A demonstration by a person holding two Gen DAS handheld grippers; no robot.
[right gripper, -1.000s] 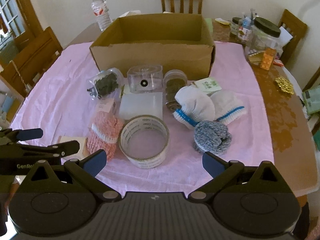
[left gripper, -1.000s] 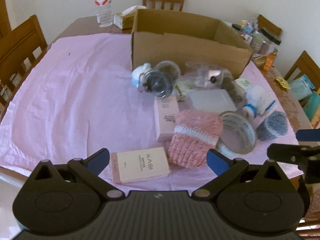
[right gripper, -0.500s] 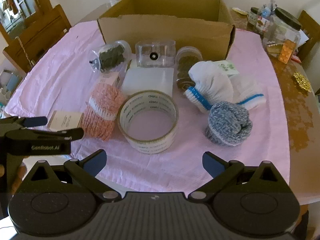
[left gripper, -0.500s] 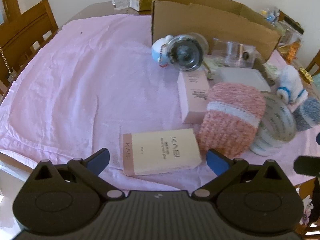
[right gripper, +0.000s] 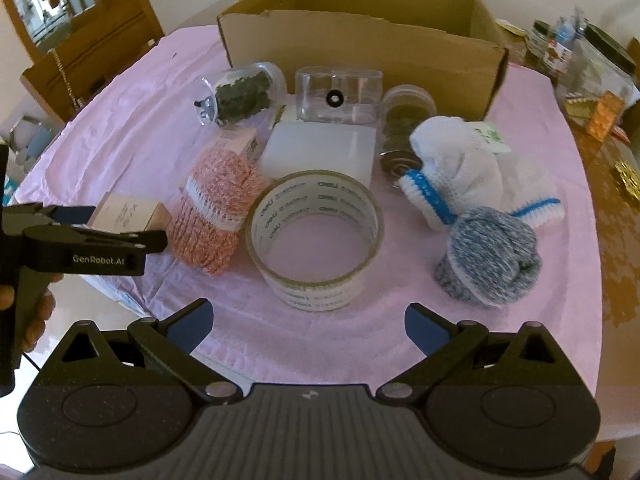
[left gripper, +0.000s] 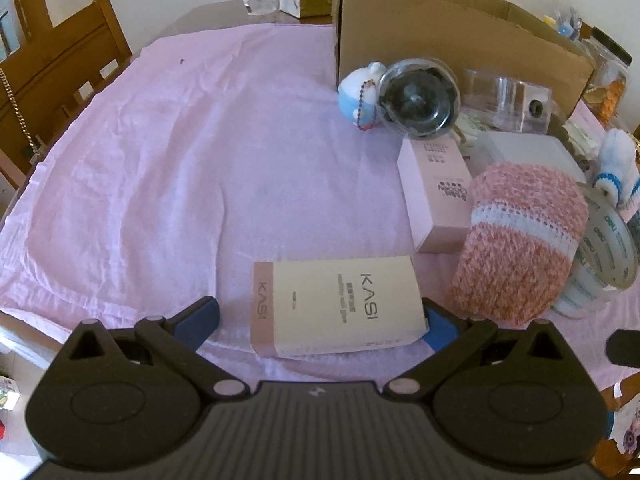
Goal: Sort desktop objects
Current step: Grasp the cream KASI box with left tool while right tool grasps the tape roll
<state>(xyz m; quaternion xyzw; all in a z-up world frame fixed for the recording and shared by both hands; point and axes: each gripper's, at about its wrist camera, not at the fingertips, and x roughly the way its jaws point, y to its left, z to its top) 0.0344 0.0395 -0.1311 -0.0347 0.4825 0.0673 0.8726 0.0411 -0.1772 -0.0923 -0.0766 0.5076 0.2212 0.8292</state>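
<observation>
A cream and pink KASI box [left gripper: 336, 306] lies flat on the pink cloth, right in front of my left gripper [left gripper: 320, 322], whose open fingers stand on either side of its near edge. The box also shows in the right wrist view [right gripper: 128, 214], with the left gripper [right gripper: 112, 236] beside it. My right gripper [right gripper: 308, 326] is open and empty, just short of a roll of clear tape [right gripper: 316, 236]. Around lie a pink knitted roll [left gripper: 516, 244], a pink carton [left gripper: 438, 192], a grey-blue sock ball [right gripper: 490, 256] and white socks [right gripper: 460, 168].
An open cardboard box [right gripper: 360, 36] stands at the back. Before it lie a jar on its side [right gripper: 240, 94], a clear case [right gripper: 338, 96], a second jar [right gripper: 404, 120], a white flat box [right gripper: 320, 150] and a small blue plush [left gripper: 358, 94]. Jars crowd the right table edge [right gripper: 592, 64]. Chairs surround the table.
Both grippers have moved forward and down toward the table. The left one has closed in on the KASI box, which now sits between its open fingers. Nothing has been picked up.
</observation>
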